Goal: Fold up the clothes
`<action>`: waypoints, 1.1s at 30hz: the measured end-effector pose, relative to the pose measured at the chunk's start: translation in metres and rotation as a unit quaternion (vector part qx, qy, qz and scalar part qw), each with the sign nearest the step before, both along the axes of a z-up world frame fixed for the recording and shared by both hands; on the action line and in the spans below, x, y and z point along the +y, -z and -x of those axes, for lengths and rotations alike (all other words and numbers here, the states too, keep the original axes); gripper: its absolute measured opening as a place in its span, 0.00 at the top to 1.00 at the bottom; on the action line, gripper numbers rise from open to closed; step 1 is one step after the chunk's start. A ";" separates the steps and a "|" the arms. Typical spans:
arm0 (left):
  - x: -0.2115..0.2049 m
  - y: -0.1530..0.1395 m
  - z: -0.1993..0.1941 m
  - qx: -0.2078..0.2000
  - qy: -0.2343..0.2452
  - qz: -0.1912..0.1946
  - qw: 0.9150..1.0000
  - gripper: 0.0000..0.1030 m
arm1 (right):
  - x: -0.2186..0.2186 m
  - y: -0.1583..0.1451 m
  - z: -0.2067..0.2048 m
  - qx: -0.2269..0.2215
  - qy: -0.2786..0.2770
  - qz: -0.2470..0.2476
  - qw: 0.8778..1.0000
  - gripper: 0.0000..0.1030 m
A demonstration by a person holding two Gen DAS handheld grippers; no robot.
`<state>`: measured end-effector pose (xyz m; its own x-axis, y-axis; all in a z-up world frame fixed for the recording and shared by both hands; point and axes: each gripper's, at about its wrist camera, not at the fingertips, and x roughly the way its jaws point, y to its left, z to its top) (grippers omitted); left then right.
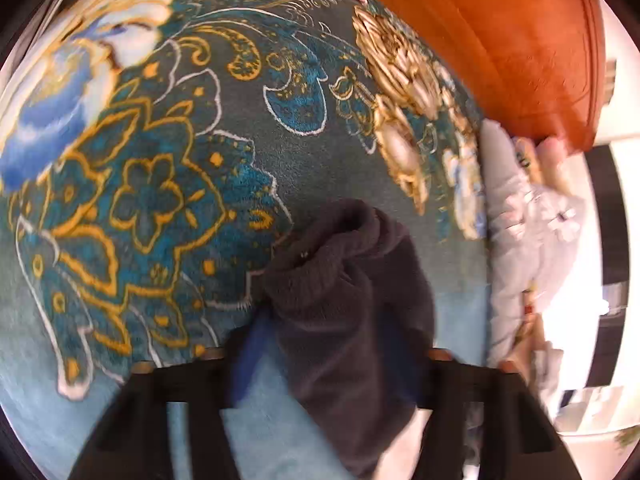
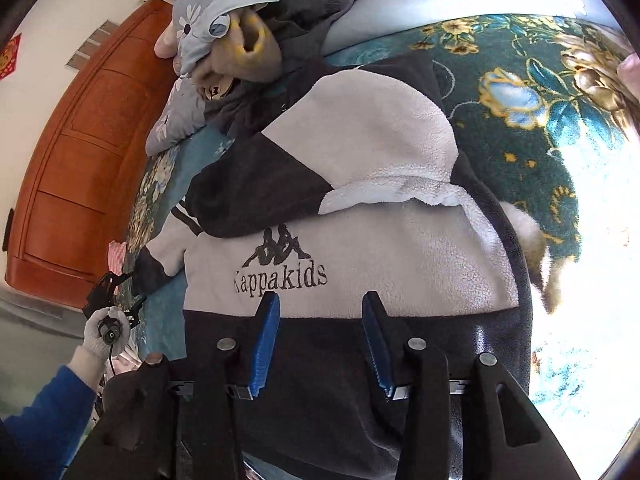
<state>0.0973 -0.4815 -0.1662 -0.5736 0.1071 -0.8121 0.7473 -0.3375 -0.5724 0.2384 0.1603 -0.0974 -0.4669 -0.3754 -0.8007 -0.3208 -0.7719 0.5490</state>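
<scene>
Your left hand-held gripper is clamped on the dark sleeve cuff of the fleece hoodie, raised over the floral blanket. Your right hand-held gripper hovers with jaws apart and holding nothing, the hoodie spread directly ahead of its blue fingertips, logo up.

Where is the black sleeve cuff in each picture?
Left wrist: the cuff is bottom middle, pinched in the left claw.
Right wrist: the cuff is far left, at the left claw, beside the fleece.
Shared landmark: the orange headboard.
</scene>
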 end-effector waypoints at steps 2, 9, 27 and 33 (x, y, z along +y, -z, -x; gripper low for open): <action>0.003 -0.005 0.006 -0.009 0.016 0.024 1.000 0.86 | 0.001 0.002 0.001 -0.003 0.002 0.001 1.000 0.57; 0.055 -0.091 0.043 0.047 0.141 0.155 0.977 0.89 | 0.007 0.013 0.001 -0.005 0.006 0.016 1.000 0.57; 0.424 -0.203 0.105 0.240 0.461 0.083 0.850 0.89 | 0.057 0.003 -0.044 0.035 0.072 0.055 0.995 0.57; 0.527 -0.125 0.089 0.149 0.538 0.049 0.828 0.89 | 0.072 0.006 -0.063 0.031 0.092 0.059 0.994 0.57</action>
